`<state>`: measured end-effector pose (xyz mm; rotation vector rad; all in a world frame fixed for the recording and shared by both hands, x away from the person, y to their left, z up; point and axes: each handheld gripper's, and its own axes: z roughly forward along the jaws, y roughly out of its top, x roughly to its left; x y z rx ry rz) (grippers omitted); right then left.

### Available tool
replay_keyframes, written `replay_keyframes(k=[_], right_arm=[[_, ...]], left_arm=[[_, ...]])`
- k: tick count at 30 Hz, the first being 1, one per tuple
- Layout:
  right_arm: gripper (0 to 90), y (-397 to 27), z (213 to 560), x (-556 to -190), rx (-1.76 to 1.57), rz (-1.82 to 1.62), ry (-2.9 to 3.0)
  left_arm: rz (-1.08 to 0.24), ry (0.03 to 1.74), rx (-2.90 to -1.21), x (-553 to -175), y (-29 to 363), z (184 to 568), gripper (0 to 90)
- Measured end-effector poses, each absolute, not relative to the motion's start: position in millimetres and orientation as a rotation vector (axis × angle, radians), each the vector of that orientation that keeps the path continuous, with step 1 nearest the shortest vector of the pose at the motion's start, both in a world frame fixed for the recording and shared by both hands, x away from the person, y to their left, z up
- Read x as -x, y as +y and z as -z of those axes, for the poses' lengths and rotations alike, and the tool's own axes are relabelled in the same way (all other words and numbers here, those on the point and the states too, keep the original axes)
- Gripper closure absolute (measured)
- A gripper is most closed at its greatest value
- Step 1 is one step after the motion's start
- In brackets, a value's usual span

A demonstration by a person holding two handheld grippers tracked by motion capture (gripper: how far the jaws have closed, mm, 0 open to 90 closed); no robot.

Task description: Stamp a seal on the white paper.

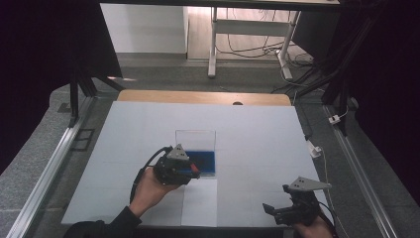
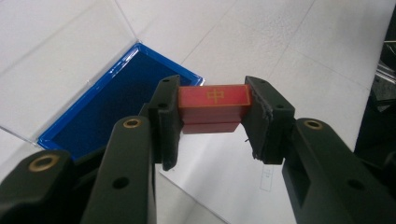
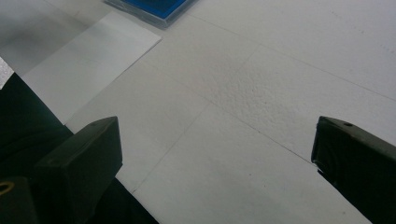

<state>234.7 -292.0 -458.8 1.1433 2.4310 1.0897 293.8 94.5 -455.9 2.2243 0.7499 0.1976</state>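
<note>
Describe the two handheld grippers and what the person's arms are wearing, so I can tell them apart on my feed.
Both grippers are black, each topped by a grey three-cornered plate. The left gripper trails a black cable that loops past the hand; its blocky jaws carry brass-coloured rivets and small round holes. The right gripper has plain black squared jaws. A dark sleeve covers the left forearm.

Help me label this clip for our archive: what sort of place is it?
Probably a lab or workshop set up for recording. A white-covered table stands inside a metal frame, dark curtains hang at both sides, and loose cables lie on the floor under a desk behind.
</note>
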Motion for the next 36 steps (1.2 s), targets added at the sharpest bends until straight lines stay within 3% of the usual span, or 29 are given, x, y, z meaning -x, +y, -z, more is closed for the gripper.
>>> replay_keyframes(k=[36], right_arm=[[1.7,-292.1,458.7,-234.3,-1.139,-1.094,2.431]], left_arm=[[-0.174,0.741,-2.331,-281.6,77.2,505.1,58.1]])
